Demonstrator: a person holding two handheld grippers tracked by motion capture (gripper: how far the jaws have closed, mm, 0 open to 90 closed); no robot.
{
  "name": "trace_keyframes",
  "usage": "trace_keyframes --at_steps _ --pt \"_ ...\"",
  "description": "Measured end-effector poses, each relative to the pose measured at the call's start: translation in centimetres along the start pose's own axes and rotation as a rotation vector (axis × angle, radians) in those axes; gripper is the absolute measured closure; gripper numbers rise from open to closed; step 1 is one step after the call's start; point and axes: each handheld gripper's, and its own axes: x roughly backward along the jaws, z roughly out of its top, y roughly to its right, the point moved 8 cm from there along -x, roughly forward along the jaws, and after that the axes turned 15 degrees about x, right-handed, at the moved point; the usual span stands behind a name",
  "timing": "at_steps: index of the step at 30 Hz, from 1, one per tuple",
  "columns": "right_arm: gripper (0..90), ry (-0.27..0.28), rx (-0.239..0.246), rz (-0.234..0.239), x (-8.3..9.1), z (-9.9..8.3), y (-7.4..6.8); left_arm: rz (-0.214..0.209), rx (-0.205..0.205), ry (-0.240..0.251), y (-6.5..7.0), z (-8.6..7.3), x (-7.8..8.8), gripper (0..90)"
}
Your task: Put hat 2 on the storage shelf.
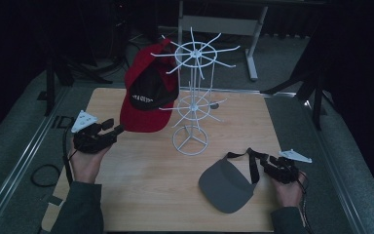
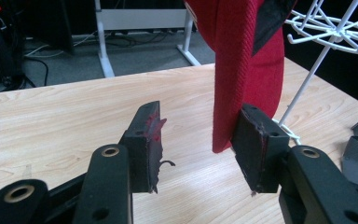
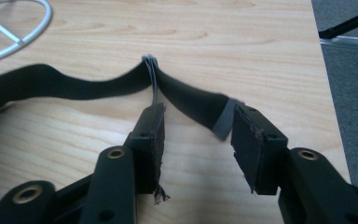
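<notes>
step: likely hanging caps on rack | left gripper wide open, brim of cap between jaws | right gripper wide open at strap of visor, near table's right edge | next: close on strap

Two hands low over the table, each holding a gripper with its jaws spread.

The person's left hand comes in from the bottom left on a dark-sleeved forearm, palm up under the left gripper, whose jaws point right and slightly away and stand well apart; a grey three-cornered plate sits on top of it. The right hand enters at the bottom right, cupping the right gripper from below, with that gripper aimed left and its jaws parted too. The two hands are well apart, the left one a little farther up the table than the right.
</notes>
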Motion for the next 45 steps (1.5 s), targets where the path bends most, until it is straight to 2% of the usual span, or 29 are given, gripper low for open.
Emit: trace_keyframes --at_steps 8,17,24,34,40,45 --pt "57.6 0.008 0.039 0.028 -1.0 2.1 -0.1 -0.003 0.021 0.003 -0.3 -0.3 0.1 53.0" --pt "58.6 -0.042 0.085 0.067 -2.6 3.1 -0.7 -0.006 0.021 0.012 -0.4 -0.3 0.3 52.8" --pt "61.0 -0.107 0.122 0.110 -4.1 3.3 -1.5 -0.007 0.019 0.005 -0.5 -0.4 0.3 52.2" --pt "71.3 -0.215 0.129 0.129 -5.2 2.3 -1.7 -0.005 0.017 0.003 -0.6 -0.5 0.3 52.1" --pt "74.8 -0.252 0.125 0.123 -5.6 2.3 -1.8 0.002 0.015 0.002 -0.7 -0.6 0.4 51.9" --pt "86.5 -0.309 0.136 0.115 -5.8 2.6 -1.9 0.007 0.014 0.002 -0.8 -0.8 0.4 51.8"
